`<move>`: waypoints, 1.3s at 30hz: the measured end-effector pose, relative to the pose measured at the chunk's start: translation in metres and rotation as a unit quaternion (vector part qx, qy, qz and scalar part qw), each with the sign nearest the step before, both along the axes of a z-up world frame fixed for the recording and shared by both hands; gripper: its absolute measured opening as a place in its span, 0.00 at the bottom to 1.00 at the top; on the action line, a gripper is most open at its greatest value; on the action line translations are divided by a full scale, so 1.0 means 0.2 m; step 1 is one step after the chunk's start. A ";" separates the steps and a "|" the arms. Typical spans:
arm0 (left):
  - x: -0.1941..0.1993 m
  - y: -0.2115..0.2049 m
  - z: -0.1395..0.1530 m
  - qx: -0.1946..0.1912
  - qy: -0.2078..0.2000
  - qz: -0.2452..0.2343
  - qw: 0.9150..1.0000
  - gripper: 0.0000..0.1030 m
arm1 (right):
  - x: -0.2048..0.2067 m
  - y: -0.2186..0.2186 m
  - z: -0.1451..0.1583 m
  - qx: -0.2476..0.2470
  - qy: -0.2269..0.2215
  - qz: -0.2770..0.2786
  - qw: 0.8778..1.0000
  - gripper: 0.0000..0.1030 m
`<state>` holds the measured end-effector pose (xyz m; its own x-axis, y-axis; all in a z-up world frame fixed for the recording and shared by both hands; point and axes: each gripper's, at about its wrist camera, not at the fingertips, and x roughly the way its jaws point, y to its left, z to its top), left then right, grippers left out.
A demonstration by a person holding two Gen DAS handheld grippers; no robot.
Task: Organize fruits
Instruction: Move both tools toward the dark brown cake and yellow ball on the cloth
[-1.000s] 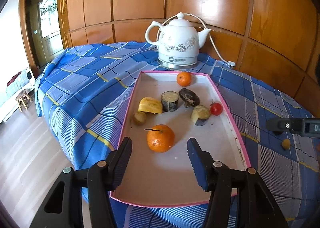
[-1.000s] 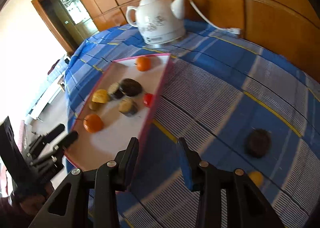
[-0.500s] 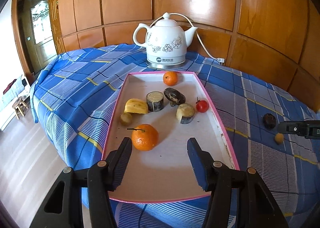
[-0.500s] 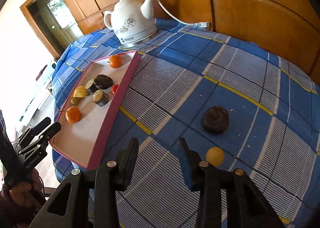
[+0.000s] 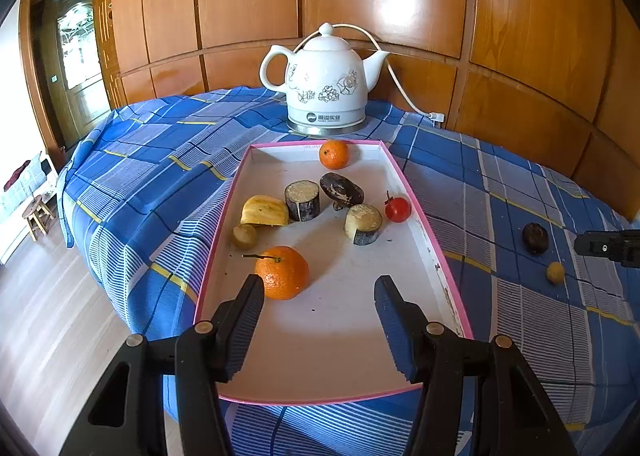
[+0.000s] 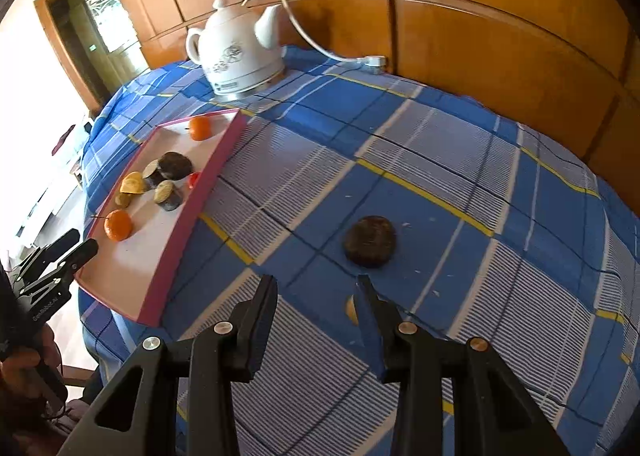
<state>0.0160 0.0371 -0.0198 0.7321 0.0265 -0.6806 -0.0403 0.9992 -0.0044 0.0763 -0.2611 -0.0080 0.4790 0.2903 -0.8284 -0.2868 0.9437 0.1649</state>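
Fruits fill the pink-rimmed tray (image 5: 420, 216) at left: a dimpled stemmed orange (image 5: 282, 272) by the left gripper (image 5: 318, 330), whose ribbed jaws gape, holding nothing. Rightward on the plaid cloth (image 6: 460, 160) lie a dark, rough round fruit (image 6: 370, 242) and a small smooth yellow one (image 6: 352, 310), against the wide-spread right gripper (image 6: 316, 326). Both look light, firm and apt to roll; grip across the middle

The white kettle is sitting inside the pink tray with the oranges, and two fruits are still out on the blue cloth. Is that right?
Not quite. The white kettle stands on the blue checked cloth behind the pink tray, not inside it, as the left wrist view shows. The rest holds: two oranges are in the tray, and a dark round fruit and a small yellow fruit lie out on the cloth.
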 end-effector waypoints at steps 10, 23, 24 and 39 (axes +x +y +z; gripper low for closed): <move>0.00 -0.01 0.00 0.001 0.000 -0.003 1.000 0.57 | 0.01 -0.13 0.02 -0.031 -0.014 -0.025 0.999 0.39; 0.01 -0.07 -0.02 0.011 0.009 -0.019 1.000 0.57 | 0.05 -0.61 -0.08 -0.023 0.008 -0.180 0.983 0.39; 0.01 -0.08 -0.02 0.013 0.010 -0.021 1.000 0.57 | 0.05 -0.62 -0.08 -0.017 0.007 -0.186 0.982 0.39; 0.07 -0.27 0.01 0.033 0.006 -0.066 0.997 0.57 | 0.04 -0.60 -0.02 -0.003 -0.004 -0.175 0.985 0.39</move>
<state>0.0290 -0.0177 -0.0171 0.7236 -0.0247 -0.6898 0.0916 0.9940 0.0605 0.0847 -0.3803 -0.0120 0.5561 0.1005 -0.8250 0.0552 0.9860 0.1574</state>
